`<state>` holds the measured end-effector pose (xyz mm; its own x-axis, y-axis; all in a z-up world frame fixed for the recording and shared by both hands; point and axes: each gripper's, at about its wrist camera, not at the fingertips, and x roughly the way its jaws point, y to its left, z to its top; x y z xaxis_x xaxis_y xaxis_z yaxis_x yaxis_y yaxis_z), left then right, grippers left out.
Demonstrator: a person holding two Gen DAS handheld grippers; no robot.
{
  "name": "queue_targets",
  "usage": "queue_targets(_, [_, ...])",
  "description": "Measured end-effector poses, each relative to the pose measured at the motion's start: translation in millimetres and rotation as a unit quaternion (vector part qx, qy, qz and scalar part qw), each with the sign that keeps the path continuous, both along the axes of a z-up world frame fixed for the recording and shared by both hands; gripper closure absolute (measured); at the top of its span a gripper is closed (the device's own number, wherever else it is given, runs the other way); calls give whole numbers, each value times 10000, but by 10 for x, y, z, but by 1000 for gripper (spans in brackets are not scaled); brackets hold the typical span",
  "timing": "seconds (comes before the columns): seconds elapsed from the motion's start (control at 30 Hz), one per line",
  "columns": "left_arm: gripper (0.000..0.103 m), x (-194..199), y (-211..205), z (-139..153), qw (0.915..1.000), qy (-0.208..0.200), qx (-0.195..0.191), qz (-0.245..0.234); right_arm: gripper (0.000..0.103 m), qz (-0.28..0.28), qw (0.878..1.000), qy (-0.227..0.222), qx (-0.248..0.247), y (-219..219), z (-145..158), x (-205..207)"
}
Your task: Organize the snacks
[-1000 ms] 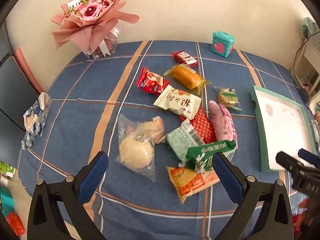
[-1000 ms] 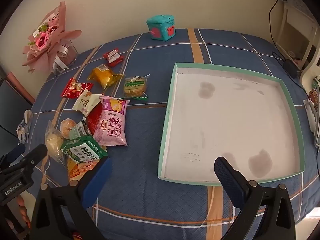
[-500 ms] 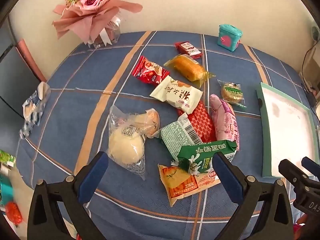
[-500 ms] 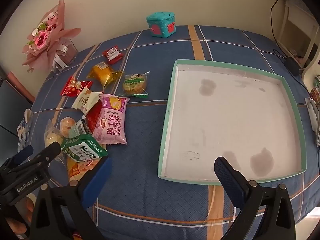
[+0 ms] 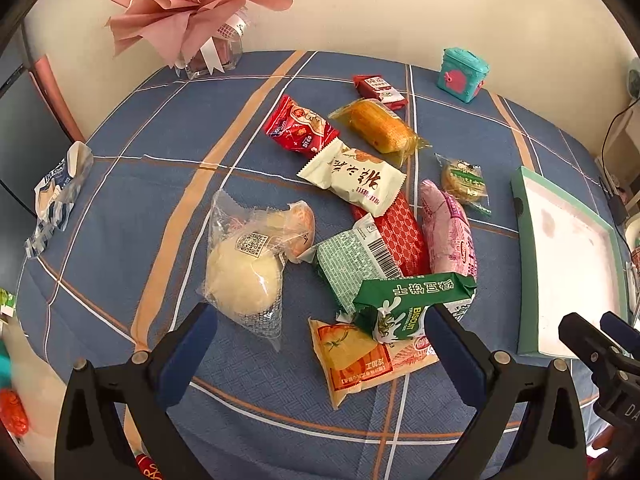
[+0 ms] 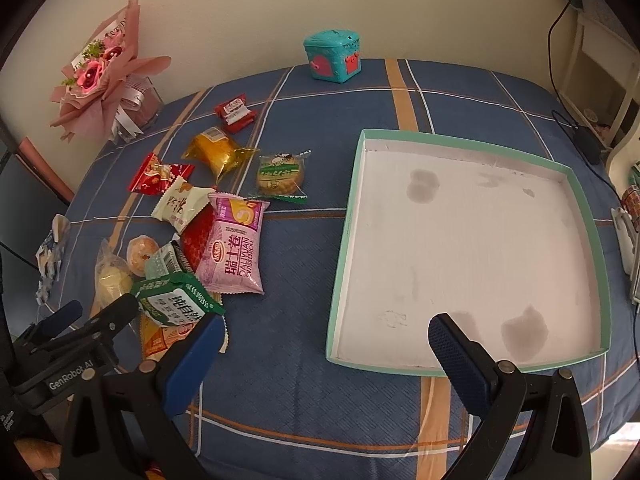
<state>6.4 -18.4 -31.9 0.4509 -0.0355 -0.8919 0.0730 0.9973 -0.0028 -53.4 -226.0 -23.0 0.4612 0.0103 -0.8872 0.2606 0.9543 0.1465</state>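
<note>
Several wrapped snacks lie in a loose pile on the blue plaid tablecloth. Among them are a green biscuit pack [image 5: 412, 302] [image 6: 176, 300], an orange packet [image 5: 360, 356] under it, a clear bag with a white bun [image 5: 244, 272], a pink Swiss-roll pack [image 6: 236, 244] [image 5: 448, 228] and a white packet [image 5: 352, 176]. An empty white tray with a teal rim [image 6: 344, 240] [image 5: 520, 240] lies to the right of the pile. My left gripper [image 5: 320, 336] is open just above the pile's near edge. My right gripper [image 6: 324, 344] is open over the tray's near left corner.
A pink flower bouquet in a glass vase [image 5: 192, 8] stands at the back left. A teal toy box [image 6: 334, 56] stands at the back middle. A crumpled blue-white wrapper [image 5: 56, 196] lies at the table's left edge. Cables and white furniture [image 6: 592, 92] are to the right.
My left gripper has moved forward and down toward the snack pile, which looks nearer. My right gripper has hardly moved. Both stay open.
</note>
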Motion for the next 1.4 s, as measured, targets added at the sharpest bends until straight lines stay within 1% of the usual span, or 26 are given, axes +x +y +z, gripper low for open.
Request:
queue_targets(0.53, [0,-1,51,33,10000,-14,-19,86,0,35,10000,-4,-46,34,8,12])
queue_targets(1.4, [0,-9,33,-31,9999,66,-19,93,0,37,10000,-1,-68,59,8,13])
